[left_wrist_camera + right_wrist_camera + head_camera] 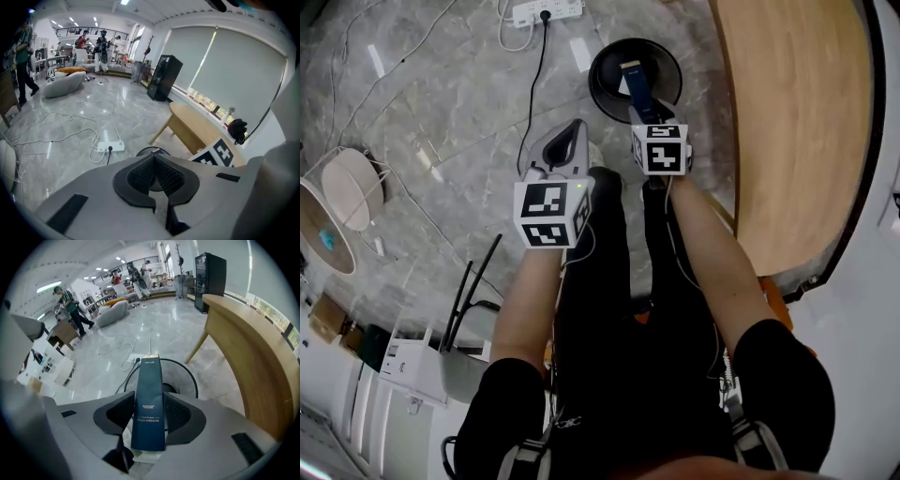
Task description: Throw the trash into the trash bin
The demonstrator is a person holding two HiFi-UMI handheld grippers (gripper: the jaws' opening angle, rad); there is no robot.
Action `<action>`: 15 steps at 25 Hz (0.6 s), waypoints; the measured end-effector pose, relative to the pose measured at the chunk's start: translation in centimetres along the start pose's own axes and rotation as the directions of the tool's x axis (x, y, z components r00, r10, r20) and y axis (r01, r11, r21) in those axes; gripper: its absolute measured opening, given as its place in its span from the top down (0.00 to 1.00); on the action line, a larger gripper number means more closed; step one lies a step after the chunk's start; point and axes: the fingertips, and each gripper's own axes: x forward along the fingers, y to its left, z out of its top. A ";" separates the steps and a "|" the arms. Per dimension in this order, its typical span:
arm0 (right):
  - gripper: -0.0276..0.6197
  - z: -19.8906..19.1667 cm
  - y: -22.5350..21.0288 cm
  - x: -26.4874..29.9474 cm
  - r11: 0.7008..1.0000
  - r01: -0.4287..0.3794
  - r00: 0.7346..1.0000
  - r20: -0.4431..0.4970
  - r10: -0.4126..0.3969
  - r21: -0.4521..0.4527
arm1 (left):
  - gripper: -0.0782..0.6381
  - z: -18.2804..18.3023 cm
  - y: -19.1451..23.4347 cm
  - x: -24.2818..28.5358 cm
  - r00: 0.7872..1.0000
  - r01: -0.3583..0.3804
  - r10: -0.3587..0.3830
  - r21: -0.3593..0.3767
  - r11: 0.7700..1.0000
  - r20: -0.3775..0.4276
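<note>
A round black trash bin stands on the grey marble floor beside the wooden table. My right gripper is shut on a long dark blue box, which is held above the bin's opening. In the right gripper view the blue box stands upright between the pads, with the bin straight behind it. My left gripper hangs to the left of the bin, its jaws closed together with nothing in them. In the left gripper view the left gripper points toward the bin's rim.
A curved wooden table runs along the right, close to the bin. A white power strip with cables lies on the floor beyond the bin. Round white stands and a black chair frame are at the left. People stand far off in the hall.
</note>
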 end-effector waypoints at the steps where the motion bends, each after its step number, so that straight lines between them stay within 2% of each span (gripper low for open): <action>1: 0.66 -0.5 0.0 1.0 1.000 0.017 1.000 -0.024 -0.018 -0.025 | 0.87 -0.4 0.4 0.0 1.000 0.001 -0.001 -0.005 1.000 -0.004; 5: 0.66 -2.1 -0.2 4.3 0.990 0.051 0.991 -0.117 -0.067 -0.133 | 0.87 -1.3 1.6 0.0 1.000 0.009 -0.009 -0.009 1.000 -0.016; 8: 0.66 -2.3 -0.6 6.2 0.983 0.065 0.983 -0.156 -0.092 -0.173 | 0.87 -1.4 2.2 0.1 1.000 0.017 -0.017 -0.002 1.000 -0.017; 12: 0.59 0.1 -0.4 5.9 0.983 0.083 0.995 -0.038 -0.090 -0.162 | 0.87 -1.3 2.9 0.2 1.000 0.023 -0.023 0.016 1.000 -0.017; 14: 0.59 1.4 -0.2 4.6 0.989 0.088 0.996 0.032 -0.085 -0.118 | 0.87 -1.2 3.1 0.1 1.000 0.024 -0.024 0.024 0.999 -0.017; 15: 0.63 2.0 -0.2 3.5 0.990 0.100 0.993 0.067 -0.093 -0.100 | 0.87 -1.0 3.1 0.0 1.000 0.024 -0.023 0.025 0.999 -0.015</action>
